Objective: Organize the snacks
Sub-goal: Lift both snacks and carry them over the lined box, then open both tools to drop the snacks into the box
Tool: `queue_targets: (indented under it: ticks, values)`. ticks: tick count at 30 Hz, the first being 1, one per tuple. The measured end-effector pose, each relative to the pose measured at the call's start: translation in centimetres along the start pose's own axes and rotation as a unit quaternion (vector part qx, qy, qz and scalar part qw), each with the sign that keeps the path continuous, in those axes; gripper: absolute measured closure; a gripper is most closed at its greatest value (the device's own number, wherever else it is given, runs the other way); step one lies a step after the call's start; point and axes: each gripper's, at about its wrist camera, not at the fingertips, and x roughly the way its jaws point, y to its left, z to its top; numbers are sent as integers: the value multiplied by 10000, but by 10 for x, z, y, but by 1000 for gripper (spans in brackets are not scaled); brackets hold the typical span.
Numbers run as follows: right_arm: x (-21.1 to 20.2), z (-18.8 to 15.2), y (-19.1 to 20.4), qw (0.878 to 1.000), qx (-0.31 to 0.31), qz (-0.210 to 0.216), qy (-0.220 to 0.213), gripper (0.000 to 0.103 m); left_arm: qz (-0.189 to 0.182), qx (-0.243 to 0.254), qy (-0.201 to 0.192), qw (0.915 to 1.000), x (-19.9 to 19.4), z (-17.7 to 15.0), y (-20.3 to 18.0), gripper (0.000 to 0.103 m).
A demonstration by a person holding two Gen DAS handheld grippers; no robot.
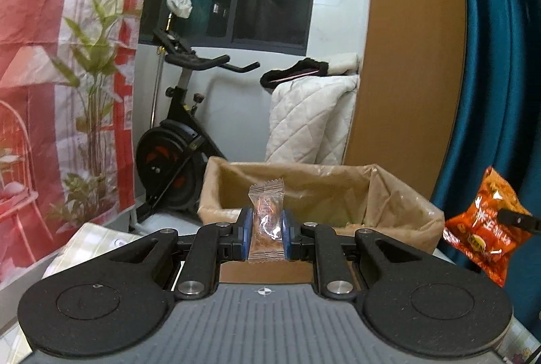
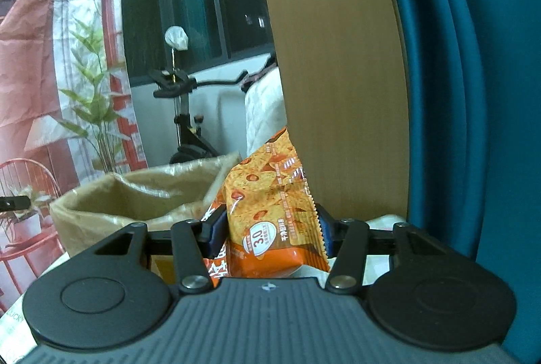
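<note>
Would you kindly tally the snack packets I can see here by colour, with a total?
Clear packets: 1, the small clear wrapped snack in the left hand-held gripper.
Orange packets: 1, the orange snack bag in the right hand-held gripper.
Total: 2.

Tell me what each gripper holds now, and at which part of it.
The left gripper holds a small clear-wrapped snack by its lower middle. The right gripper holds an orange snack bag across its lower part, near the serrated edge.
</note>
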Motion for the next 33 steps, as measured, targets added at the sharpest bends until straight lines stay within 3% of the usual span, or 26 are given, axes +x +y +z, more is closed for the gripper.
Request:
queue_targets:
  ticks: [8, 16, 19, 26, 27, 29, 33]
  values:
    - [18, 47, 18, 9979, -346, 99, -542, 52, -204, 132, -195, 9995, 20, 27, -10, 84]
    - [60, 74, 50, 9938, -451, 562, -853, 54, -198, 268, -136, 9994, 57, 36, -12, 84]
    - [87, 76, 67, 9931, -438, 791, -751, 54, -152, 177, 16, 9997, 78, 37, -7, 84]
    - [172, 42, 108, 9921, -590, 1105, 111, 53, -33, 242, 512, 9984, 119, 34, 2, 83]
    - [178, 38, 109, 9919, -598, 1091, 246, 52, -59, 222, 593, 9980, 122, 33, 4, 74]
    - [186, 35, 109, 9918, -485, 1058, 525, 49, -80, 153, 696, 9974, 123, 31, 9, 42]
    - [178, 32, 99, 9920, -343, 1062, 587, 37, 17, 181, 747, 9970, 112, 29, 12, 39]
